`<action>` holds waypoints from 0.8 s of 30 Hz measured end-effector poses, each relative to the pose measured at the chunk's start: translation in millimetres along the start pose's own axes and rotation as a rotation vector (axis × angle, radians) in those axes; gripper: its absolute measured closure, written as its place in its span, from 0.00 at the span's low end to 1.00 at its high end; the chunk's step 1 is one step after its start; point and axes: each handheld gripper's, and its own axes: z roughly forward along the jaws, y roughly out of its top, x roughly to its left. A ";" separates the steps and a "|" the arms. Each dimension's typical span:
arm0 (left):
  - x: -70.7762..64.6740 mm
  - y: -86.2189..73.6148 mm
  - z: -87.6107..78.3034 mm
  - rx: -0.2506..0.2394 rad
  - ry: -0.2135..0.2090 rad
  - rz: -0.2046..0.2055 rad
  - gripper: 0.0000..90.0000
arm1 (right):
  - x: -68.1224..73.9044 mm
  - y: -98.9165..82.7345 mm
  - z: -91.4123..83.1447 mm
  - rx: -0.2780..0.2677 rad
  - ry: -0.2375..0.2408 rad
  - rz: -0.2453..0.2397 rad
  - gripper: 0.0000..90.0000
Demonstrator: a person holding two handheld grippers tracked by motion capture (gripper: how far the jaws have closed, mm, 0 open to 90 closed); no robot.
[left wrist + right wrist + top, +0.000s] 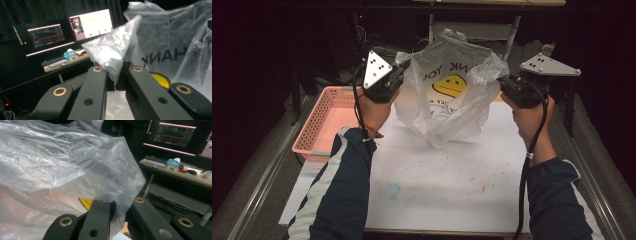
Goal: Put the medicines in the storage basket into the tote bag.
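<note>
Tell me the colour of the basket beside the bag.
The basket is pink, clearest in the high view.

Pink basket [328,121] (left), monitors [68,31]

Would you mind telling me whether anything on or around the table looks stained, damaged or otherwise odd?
The white table sheet carries faint stains: a bluish ring near the front and reddish specks to its right. The plastic bag, pinched at each side by the left gripper and right gripper, looks crumpled but untorn.
</note>
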 end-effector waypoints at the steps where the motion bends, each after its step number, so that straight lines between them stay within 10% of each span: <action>1: 0.4 2.1 -0.2 0.000 0.001 0.004 0.96 | -2.0 1.6 -1.5 -0.007 -0.007 0.000 1.00; 10: -3.3 -13.9 15.3 0.053 -0.023 0.006 0.96 | -11.1 -9.0 7.8 0.025 -0.038 0.020 1.00; 24: -12.6 -56.2 31.4 0.214 -0.047 -0.005 0.63 | -24.5 -46.2 36.2 0.130 -0.115 0.021 1.00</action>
